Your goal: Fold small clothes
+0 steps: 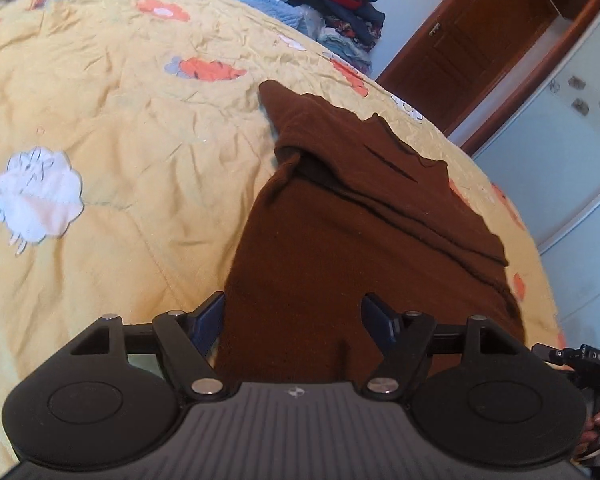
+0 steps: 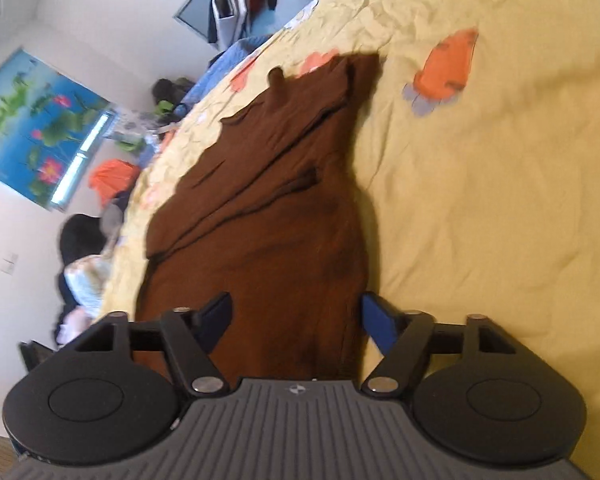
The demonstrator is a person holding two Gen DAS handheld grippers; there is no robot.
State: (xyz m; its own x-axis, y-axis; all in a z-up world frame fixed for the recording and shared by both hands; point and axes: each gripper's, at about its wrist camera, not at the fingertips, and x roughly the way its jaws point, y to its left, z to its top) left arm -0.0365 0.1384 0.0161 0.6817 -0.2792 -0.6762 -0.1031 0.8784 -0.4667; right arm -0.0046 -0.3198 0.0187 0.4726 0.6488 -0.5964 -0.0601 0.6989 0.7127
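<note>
A dark brown knitted garment (image 1: 340,220) lies lengthwise on the bed, on a crumpled yellow quilted bedspread with orange and white appliqué shapes (image 1: 120,120). Its far end is already doubled into loose overlapping layers.

The left gripper (image 1: 293,312) hangs over the near end of the garment with its fingers (image 1: 210,320) spread; cloth shows in the gap, but no pad presses on it. The right gripper (image 2: 296,312) stands the same way over the same garment (image 2: 268,200), fingers (image 2: 376,320) apart and holding nothing.

Judged from this layout, the step in hand is taking the near edge for the next fold. To do it well:
- Set each gripper near one corner of the near edge.
- Pinch every layer there, not the top one alone.
- Lift both corners evenly so the edge stays straight.

The near hem sits under both gripper bodies and cannot be seen. What kind of garment it is cannot be told. The edges are blurred in the right wrist view.
</note>
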